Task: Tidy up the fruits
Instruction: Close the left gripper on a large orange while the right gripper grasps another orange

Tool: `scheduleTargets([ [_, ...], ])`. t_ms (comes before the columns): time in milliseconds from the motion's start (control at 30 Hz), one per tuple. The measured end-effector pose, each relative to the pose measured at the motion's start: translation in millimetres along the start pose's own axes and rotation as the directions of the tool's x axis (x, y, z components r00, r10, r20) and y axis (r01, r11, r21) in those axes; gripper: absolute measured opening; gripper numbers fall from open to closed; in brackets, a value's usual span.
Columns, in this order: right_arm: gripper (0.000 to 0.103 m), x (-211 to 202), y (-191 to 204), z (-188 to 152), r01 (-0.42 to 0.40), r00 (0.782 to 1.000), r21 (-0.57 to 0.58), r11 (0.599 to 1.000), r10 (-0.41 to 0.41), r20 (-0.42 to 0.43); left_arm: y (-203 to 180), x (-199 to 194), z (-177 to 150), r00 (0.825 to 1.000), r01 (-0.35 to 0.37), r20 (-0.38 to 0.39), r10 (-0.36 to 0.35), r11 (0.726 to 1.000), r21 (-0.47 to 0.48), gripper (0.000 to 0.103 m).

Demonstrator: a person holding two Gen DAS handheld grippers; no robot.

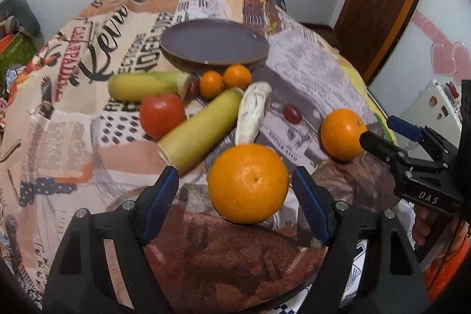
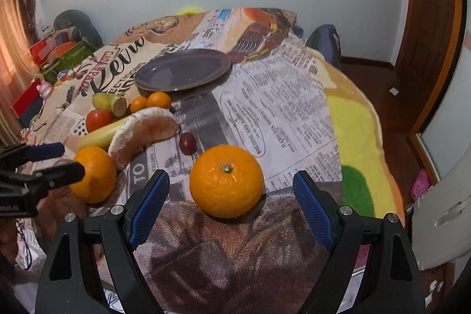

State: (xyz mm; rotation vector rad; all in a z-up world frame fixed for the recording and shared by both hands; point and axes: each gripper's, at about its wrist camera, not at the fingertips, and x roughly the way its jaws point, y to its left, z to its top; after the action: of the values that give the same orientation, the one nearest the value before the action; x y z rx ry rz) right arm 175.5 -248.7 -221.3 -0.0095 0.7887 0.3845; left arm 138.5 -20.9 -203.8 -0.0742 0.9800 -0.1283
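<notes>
A large orange (image 1: 248, 183) lies on the printed cloth between the open blue pads of my left gripper (image 1: 235, 181); it also shows in the right wrist view (image 2: 94, 174). A second orange (image 2: 226, 181) lies between the open pads of my right gripper (image 2: 231, 184); in the left wrist view this orange (image 1: 341, 134) sits at the tip of the right gripper (image 1: 379, 131). A purple plate (image 1: 215, 44) stands empty at the back, also in the right wrist view (image 2: 184, 69). Neither gripper grips anything.
In front of the plate lie two small tangerines (image 1: 225, 80), a tomato (image 1: 162, 114), two yellow-green stalk pieces (image 1: 203, 128), a white-and-brown peel-like piece (image 1: 253, 111) and a dark grape (image 1: 292, 113). The table edge falls away at the right (image 2: 382, 137). A chair (image 2: 323, 44) stands behind.
</notes>
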Motion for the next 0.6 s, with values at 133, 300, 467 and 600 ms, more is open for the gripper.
scheduleTargets([
  [133, 0.084, 12.6, -2.0, -1.9, -0.017, 0.999, 0.013, 1.0, 0.018, -0.034, 0.6, 12.1, -2.5, 0.999, 0.03, -0.03, -0.031, 0.999, -0.017, 0.079],
  [300, 0.084, 25.4, 0.3, -1.8, -0.029, 0.998, 0.016, 0.999, 0.029, -0.062, -4.4, 22.0, -2.3, 0.998, 0.027, -0.051, -0.027, 1.0, 0.005, 0.079],
  [467, 0.083, 38.8, 4.1, -3.5, -0.037, 0.995, 0.009, 0.999, 0.038, -0.09, -2.6, 32.6, -2.7, 0.994, 0.077, -0.083, -0.078, 0.997, -0.015, 0.066],
  [600, 0.067, 44.2, 5.3, -4.0, -0.022, 0.994, 0.006, 1.0, 0.023, -0.11, -6.7, 31.7, -2.8, 0.995, 0.071, -0.075, -0.07, 0.997, 0.007, 0.065],
])
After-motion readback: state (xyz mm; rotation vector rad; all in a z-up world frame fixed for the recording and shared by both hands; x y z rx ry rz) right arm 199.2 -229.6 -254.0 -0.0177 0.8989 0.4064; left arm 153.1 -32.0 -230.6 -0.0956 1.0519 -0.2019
